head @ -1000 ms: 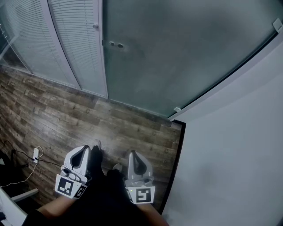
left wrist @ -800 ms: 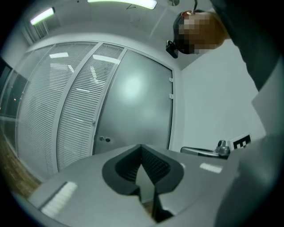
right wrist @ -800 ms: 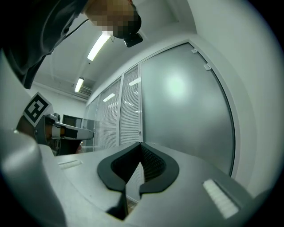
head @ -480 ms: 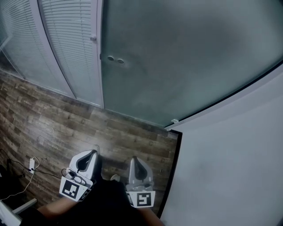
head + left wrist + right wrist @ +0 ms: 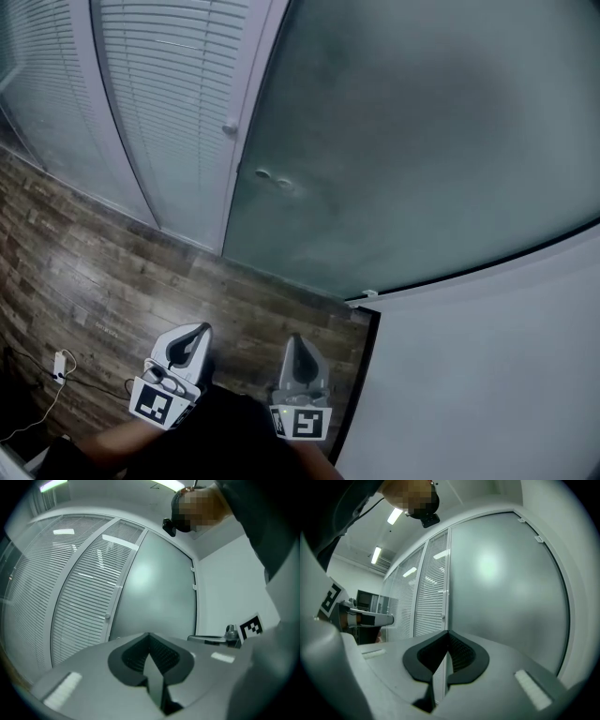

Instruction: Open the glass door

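Observation:
The frosted glass door [image 5: 412, 141] stands shut ahead, with two small round fittings [image 5: 273, 178] near its left edge. A small knob [image 5: 230, 127] sits on the white frame beside it. Low in the head view, my left gripper [image 5: 200, 328] and right gripper [image 5: 295, 337] are held side by side over the floor, both pointing level at the door and well short of it. Both are shut with nothing between the pads. The left gripper view shows the door [image 5: 157, 597] and the knob [image 5: 107, 617] past the left gripper [image 5: 150, 637]. In the right gripper view, the door [image 5: 506, 588] fills the right side beyond the right gripper [image 5: 448, 634].
Glazed panels with white blinds [image 5: 178, 75] run to the left of the door. A white wall [image 5: 487, 375] closes in on the right, close to my right gripper. The floor is dark wood planks [image 5: 112, 262], with a cable and plug [image 5: 58, 366] at the lower left.
Both grippers have travelled forward together over the floor toward the door, which now looks larger and nearer. The jaws stayed shut.

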Demonstrator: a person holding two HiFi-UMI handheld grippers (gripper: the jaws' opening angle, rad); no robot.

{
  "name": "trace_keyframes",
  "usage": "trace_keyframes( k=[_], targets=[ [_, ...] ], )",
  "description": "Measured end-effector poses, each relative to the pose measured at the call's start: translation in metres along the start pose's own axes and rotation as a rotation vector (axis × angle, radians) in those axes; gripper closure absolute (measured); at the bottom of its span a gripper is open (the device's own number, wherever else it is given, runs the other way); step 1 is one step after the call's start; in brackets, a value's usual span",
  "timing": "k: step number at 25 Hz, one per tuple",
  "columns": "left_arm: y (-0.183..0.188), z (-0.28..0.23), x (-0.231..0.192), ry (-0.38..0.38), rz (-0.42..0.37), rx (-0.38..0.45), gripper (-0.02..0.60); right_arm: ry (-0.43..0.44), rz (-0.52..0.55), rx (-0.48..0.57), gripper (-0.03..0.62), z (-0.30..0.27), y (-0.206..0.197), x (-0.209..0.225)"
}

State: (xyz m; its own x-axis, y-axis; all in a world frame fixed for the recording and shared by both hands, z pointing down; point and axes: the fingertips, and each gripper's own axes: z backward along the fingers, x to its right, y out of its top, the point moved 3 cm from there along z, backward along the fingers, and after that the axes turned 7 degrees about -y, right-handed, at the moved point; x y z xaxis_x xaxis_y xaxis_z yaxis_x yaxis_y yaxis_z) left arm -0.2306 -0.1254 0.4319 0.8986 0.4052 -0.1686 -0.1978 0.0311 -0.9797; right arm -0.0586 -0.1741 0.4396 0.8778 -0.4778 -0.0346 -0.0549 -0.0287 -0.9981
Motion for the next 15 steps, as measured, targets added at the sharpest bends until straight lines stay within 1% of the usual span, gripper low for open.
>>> trace_keyframes(
  k=[2,4,6,8,10,12,15],
  targets=[
    [0.004,-0.005,-0.015,-0.002,-0.019,0.018,0.581,-0.018,0.002,0.007,0.592,-0.016,0.004,-0.004],
    [0.009,-0.008,-0.023,-0.009,-0.009,0.005,0.581,-0.022,0.004,0.012,0.592,-0.028,0.01,-0.009],
    [0.009,-0.011,-0.033,0.004,0.006,-0.008,0.581,0.005,-0.002,0.012,0.592,-0.039,0.012,-0.015],
    [0.004,-0.017,-0.052,0.04,0.005,-0.012,0.581,0.032,-0.015,0.009,0.592,-0.054,0.008,-0.019],
    [0.002,-0.022,-0.066,0.076,-0.01,0.003,0.581,0.058,-0.022,0.008,0.591,-0.067,0.002,-0.018],
    [0.006,-0.026,-0.072,0.09,-0.032,0.017,0.581,0.069,-0.022,0.01,0.591,-0.078,-0.001,-0.016],
    [0.011,-0.032,-0.073,0.089,-0.068,0.021,0.581,0.048,-0.016,0.0,0.591,-0.101,-0.001,-0.011]
  ],
)
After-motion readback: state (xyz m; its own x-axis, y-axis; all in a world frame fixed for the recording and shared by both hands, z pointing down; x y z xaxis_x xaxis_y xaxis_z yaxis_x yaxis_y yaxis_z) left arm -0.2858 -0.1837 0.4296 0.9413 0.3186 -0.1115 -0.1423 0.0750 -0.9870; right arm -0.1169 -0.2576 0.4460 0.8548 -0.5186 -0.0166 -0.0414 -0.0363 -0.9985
